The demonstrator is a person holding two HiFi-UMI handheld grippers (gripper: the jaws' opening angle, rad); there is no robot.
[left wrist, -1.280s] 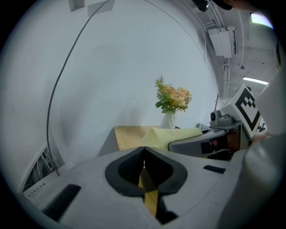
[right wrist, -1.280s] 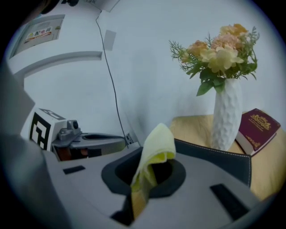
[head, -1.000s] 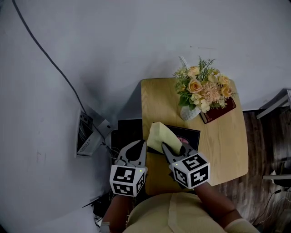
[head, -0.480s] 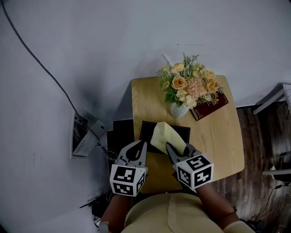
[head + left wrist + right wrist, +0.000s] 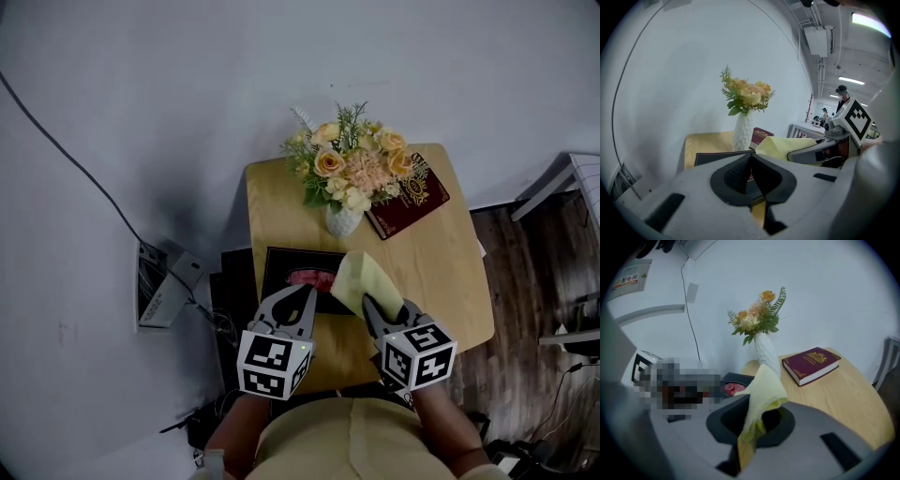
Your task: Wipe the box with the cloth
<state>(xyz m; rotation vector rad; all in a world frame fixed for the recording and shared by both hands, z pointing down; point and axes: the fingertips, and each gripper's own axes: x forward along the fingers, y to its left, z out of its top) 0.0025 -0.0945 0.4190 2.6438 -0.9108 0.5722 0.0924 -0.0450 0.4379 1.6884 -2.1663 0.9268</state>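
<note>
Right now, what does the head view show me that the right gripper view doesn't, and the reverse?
Head view only: the left tool, shut and empty, next to the right tool, plus the whole table outline and the wood floor. Right gripper view only: a close look at the right tool's jaws pinching the yellow cloth, which stands up out of them. Both: the cloth, the dark box, the flower vase and the red book.
</note>
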